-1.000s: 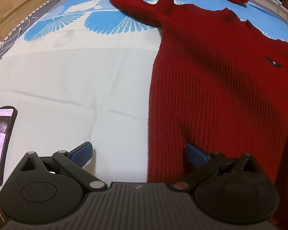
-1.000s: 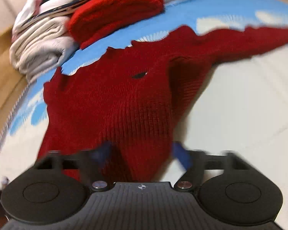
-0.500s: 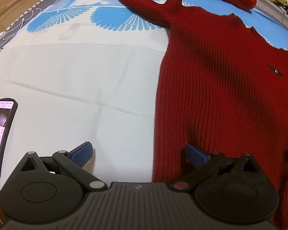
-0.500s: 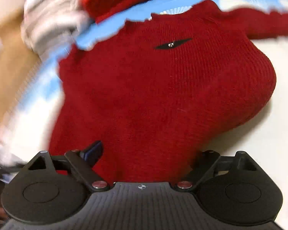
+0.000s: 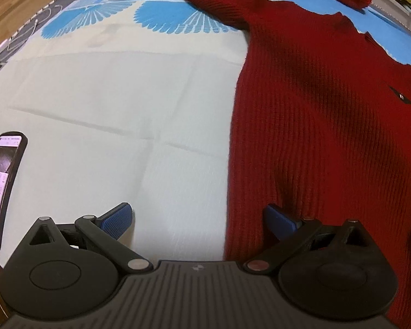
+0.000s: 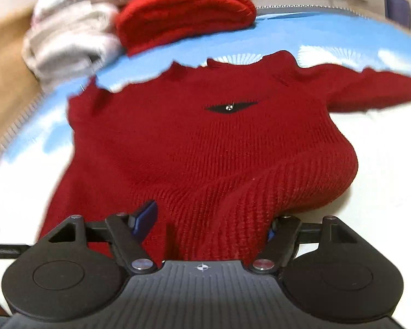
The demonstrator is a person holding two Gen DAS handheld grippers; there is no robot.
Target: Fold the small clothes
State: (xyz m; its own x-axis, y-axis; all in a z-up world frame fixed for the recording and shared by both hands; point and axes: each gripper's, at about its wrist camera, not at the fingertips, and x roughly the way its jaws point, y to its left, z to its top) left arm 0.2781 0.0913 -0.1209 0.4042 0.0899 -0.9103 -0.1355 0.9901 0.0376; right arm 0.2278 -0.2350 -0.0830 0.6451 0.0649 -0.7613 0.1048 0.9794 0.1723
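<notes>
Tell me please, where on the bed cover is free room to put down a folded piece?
The widest bare patch is the pale cover between the phone and the spread red sweater. A smaller pale strip lies below its outstretched sleeve. It is crowded at the far edge: the folded red garment and white clothes pile.

Ribbed red knit sweater (image 5: 328, 137) on a smooth, matt cloth sheet (image 5: 109, 104).

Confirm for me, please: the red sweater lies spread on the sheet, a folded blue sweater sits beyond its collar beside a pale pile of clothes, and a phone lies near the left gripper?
Not quite: the folded sweater beyond the collar is red, not blue, as the right wrist view shows. The rest holds: the red sweater lies on the sheet, beside the pale pile, and the phone lies near the left gripper.
</notes>
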